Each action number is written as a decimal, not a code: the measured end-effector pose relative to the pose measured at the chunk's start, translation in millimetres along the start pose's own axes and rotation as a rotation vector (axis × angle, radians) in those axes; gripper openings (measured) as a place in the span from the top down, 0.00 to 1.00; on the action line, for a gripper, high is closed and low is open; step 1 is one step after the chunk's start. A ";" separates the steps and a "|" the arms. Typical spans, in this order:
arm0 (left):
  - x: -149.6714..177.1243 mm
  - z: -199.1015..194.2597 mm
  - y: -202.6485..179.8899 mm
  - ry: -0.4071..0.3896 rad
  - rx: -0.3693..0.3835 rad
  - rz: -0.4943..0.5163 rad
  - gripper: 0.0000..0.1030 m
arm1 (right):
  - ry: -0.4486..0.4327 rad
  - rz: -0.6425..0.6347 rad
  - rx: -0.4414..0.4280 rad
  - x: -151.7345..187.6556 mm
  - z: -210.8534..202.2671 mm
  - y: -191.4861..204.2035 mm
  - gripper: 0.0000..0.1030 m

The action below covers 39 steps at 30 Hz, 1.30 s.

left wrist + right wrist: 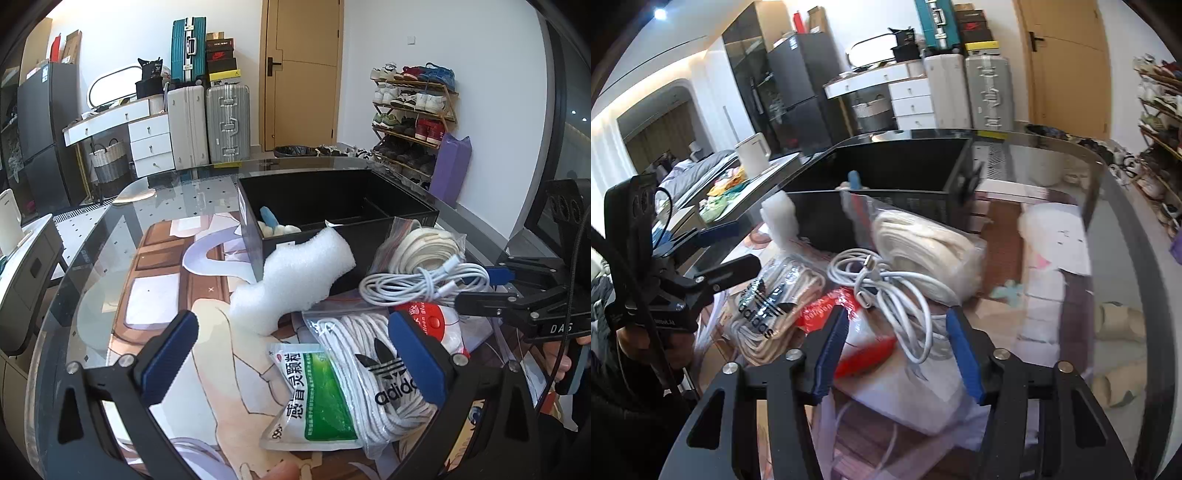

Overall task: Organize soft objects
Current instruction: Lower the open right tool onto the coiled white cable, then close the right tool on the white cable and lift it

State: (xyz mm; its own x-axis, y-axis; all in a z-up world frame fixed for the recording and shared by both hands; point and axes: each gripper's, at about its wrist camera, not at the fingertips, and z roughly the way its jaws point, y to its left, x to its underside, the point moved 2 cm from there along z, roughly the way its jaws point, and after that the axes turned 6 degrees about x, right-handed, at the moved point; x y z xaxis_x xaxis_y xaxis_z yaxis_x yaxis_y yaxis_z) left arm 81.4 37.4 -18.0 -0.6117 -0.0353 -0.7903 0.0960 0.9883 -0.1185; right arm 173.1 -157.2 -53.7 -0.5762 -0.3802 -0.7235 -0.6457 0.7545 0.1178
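Here, a glass table holds a black divided box with a pile of soft things in front of it. The left gripper hangs with its jaws spread wide and empty, above a green sachet and a bag of white laces. White foam leans against the box's front wall. Beside it lie a coiled white cable, a bag of cream cord and a red-and-white packet. The right gripper is parted just over the cable and packet; a loop of cable sits between its blue pads, seemingly not pinched, though blur makes this unsure. Inside the box's left compartment rest a blue item and something white
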 end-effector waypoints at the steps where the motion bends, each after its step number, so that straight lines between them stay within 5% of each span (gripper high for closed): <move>1: -0.1 0.1 0.4 0.000 0.001 -0.002 0.00 | 0.002 -0.004 -0.008 -1.6 1.9 1.1 0.44; 25: 4.9 9.4 6.3 0.046 0.025 -0.035 0.00 | 0.033 0.080 -0.068 -19.9 28.0 2.6 0.40; 30: 4.8 10.3 6.9 0.047 0.026 -0.036 0.00 | 0.008 0.097 -0.087 -21.7 25.8 1.6 0.61; 31: 4.6 10.7 7.0 0.049 0.026 -0.037 0.00 | 0.001 0.099 -0.098 -20.9 23.5 1.8 0.77; 32: 4.8 11.0 7.0 0.050 0.025 -0.038 0.00 | -0.004 0.099 -0.103 -19.8 20.2 1.7 0.83; 39: 5.3 10.5 6.7 0.051 0.023 -0.036 0.00 | -0.080 0.086 -0.100 -6.4 -18.0 0.6 0.83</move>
State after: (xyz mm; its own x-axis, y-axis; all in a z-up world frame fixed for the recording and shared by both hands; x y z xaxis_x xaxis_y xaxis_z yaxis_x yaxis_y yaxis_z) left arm 87.1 42.3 -29.3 -0.6539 -0.0631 -0.7539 0.0907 0.9828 -0.1609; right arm 167.4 -163.9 -36.7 -0.5923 -0.2700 -0.7591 -0.6446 0.7241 0.2455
